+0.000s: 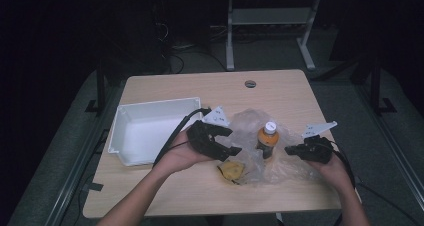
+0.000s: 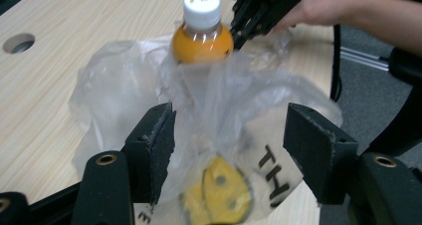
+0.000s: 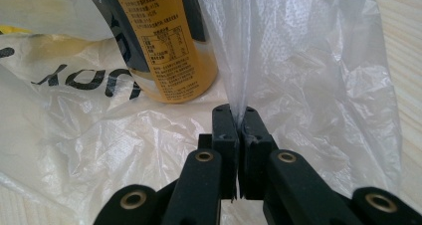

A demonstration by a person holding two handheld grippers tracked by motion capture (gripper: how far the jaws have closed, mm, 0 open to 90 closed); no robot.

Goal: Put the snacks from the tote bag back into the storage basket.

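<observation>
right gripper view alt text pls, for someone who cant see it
The right tool is shut on a gathered fold of a clear plastic bag, its two black jaws pressed together on the film. Just behind, inside the bag, stands an orange drink bottle with a printed label, beside black lettering on the plastic.
</observation>
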